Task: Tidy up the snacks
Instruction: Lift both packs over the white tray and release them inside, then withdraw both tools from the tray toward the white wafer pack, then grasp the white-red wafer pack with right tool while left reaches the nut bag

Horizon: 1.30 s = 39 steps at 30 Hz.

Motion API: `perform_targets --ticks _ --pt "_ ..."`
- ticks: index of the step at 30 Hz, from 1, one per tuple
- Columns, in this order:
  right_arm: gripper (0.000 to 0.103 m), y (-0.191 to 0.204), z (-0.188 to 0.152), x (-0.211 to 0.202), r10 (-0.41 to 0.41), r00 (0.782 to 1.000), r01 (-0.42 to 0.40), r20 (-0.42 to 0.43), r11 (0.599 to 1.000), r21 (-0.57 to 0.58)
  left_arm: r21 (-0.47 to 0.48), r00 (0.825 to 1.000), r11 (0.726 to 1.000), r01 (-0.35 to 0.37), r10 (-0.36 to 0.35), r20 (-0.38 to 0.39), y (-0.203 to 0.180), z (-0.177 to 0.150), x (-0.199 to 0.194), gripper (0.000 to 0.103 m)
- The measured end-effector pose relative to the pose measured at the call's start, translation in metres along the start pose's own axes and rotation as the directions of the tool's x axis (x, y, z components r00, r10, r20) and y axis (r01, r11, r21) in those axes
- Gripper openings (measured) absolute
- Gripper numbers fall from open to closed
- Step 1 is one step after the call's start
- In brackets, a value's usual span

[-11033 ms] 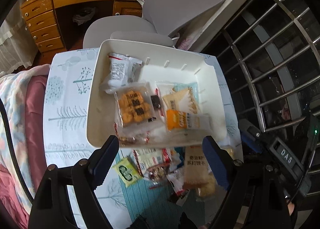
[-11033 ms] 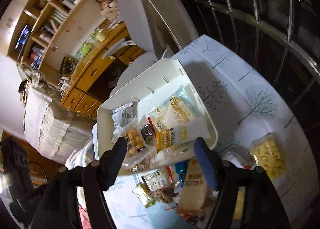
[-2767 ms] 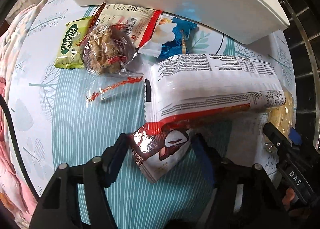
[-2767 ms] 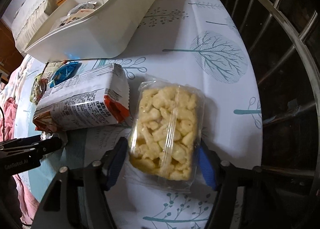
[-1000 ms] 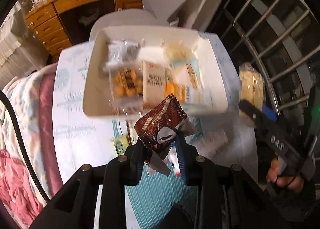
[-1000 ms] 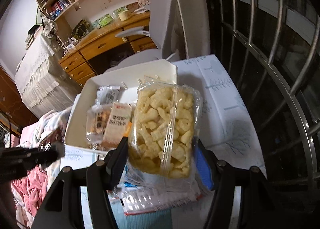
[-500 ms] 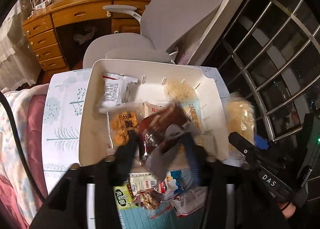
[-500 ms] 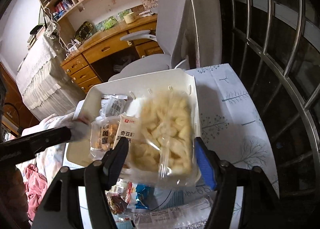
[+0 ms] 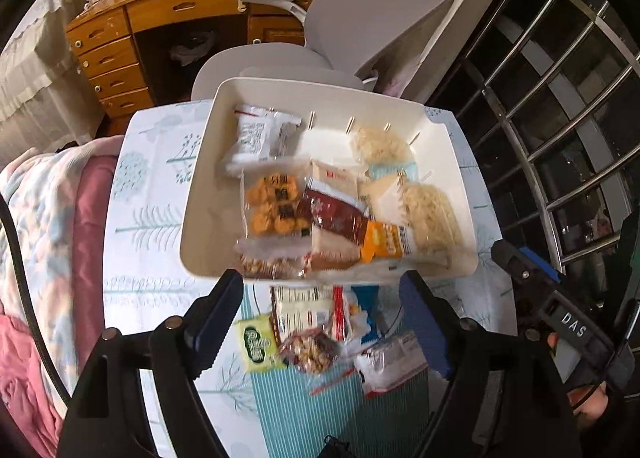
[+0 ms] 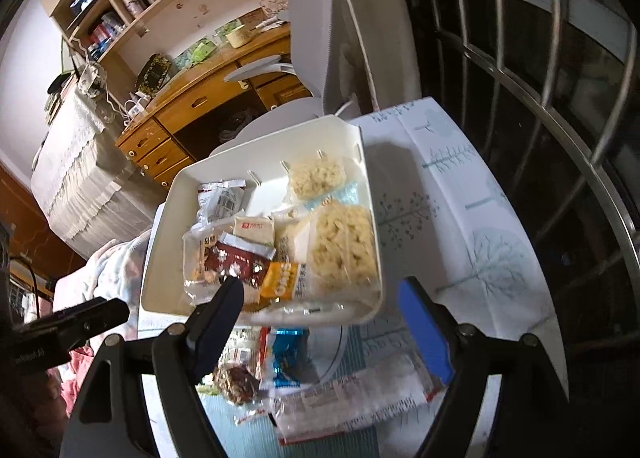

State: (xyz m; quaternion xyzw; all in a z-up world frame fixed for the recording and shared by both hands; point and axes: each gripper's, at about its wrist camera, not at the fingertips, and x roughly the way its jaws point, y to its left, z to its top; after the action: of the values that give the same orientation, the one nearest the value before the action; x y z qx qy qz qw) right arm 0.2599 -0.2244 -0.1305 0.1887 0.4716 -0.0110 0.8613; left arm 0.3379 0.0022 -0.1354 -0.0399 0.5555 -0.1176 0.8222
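Tree-printed cloth covers the tabletop (image 9: 152,218) below both grippers. Left gripper (image 9: 320,322), jaws opening, has nothing between them; just ahead, a dark red foil snack packet (image 9: 334,214) lies in the white plastic bin (image 9: 200,194). Right gripper (image 10: 320,318), jaws also opening and empty, hangs at the bin's near rim; beyond it a clear bag of pale puffed snacks (image 10: 344,246) rests in the bin's right side. Under the grippers, a small green packet (image 9: 256,342) and a long white wrapper (image 10: 360,394) lie on the cloth.
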Motion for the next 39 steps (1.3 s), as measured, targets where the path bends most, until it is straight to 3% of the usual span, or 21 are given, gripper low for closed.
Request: perform_targets --ticks 13,19,27,33,39 --pt "0.081 -0.021 -0.045 -0.024 -0.019 0.998 0.03 -0.057 0.981 0.193 0.008 0.999 1.0 0.024 -0.024 -0.023 0.009 -0.051 -0.019 0.084" --pt "0.081 -0.025 -0.067 -0.017 -0.006 0.995 0.039 -0.098 0.94 0.338 0.06 0.998 0.997 0.047 -0.044 -0.054 0.021 -0.059 -0.015 0.084" --pt "0.081 -0.032 -0.1 0.003 0.013 0.987 0.076 -0.159 0.838 0.54 0.23 0.993 0.969 0.088 -0.068 -0.091 0.026 -0.069 0.003 0.084" --pt "0.081 -0.04 -0.12 0.019 0.066 0.982 0.073 -0.177 0.73 0.679 0.357 0.985 0.926 0.122 -0.069 -0.159 0.021 -0.079 0.025 0.085" --pt "0.081 -0.048 -0.121 0.038 0.117 0.978 0.056 -0.172 0.648 0.76 0.436 0.974 0.889 0.142 -0.048 -0.22 0.013 -0.083 0.05 0.09"
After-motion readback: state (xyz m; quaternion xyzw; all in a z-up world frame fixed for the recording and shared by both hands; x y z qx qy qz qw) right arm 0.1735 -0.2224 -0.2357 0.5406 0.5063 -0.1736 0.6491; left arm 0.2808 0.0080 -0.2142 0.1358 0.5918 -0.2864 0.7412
